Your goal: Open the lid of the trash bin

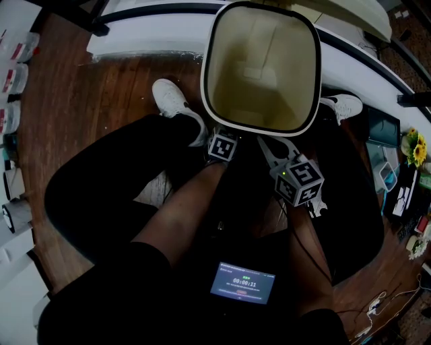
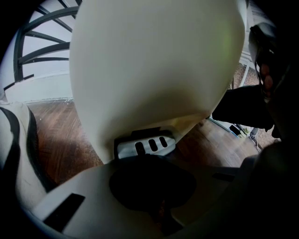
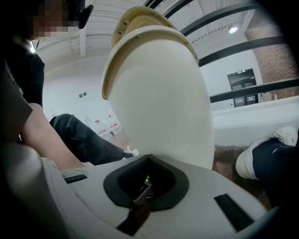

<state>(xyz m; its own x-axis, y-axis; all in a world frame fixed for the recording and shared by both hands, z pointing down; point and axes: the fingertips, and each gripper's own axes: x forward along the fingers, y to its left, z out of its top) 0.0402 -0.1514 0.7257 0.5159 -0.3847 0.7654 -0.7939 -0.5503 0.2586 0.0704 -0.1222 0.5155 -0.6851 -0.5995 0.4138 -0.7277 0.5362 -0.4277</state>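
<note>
The cream trash bin (image 1: 261,67) stands between the person's legs, and I look down into its bare beige inside. Its lid (image 3: 140,21) is tipped up and back; in the head view the lid (image 1: 350,17) shows beyond the far rim. My left gripper (image 1: 223,143) sits low at the bin's near side, jaws together, its tip (image 2: 149,158) right at the grey foot pedal (image 2: 145,145); whether it touches I cannot tell. My right gripper (image 1: 269,149) is beside it, shut on nothing, its tip (image 3: 147,156) close to the bin's wall (image 3: 163,102).
The person's dark-trousered legs and white shoes (image 1: 172,101) flank the bin on the wooden floor (image 1: 81,101). A small screen (image 1: 242,283) lies in the lap. A white curved ledge (image 1: 148,30) runs behind the bin. Clutter and flowers (image 1: 412,148) sit at right.
</note>
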